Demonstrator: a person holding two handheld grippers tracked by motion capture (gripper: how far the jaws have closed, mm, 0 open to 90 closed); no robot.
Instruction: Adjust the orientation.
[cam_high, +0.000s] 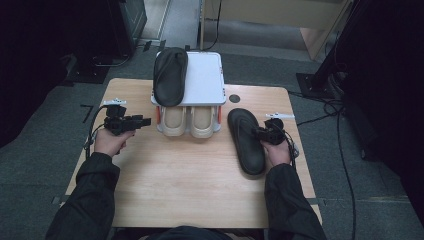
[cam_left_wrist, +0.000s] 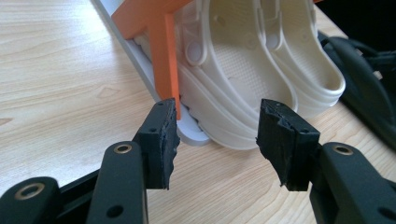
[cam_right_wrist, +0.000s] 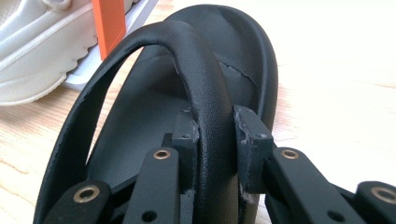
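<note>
The right hand-held gripper (cam_right_wrist: 212, 135) is pinching the strap of the black sandal (cam_high: 246, 141), which is lying on the desk (cam_high: 190, 185) just right of the rack (cam_high: 210, 80), its long axis running away from the person. The left hand-held gripper (cam_left_wrist: 217, 133) is hanging spread and empty, facing the cream clogs (cam_left_wrist: 243, 70) on the lower shelf. Smooth matte rubber arches between the right pads; the matching sandal (cam_high: 170, 75) is lying sole-up on the rack's white top.

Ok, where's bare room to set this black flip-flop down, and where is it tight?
Free: the wide bare table between the forearms, below the rack, and the left strip around the left gripper. Crowded: the rack's lower shelf with the cream clogs; its top already carries one black flip-flop.
</note>
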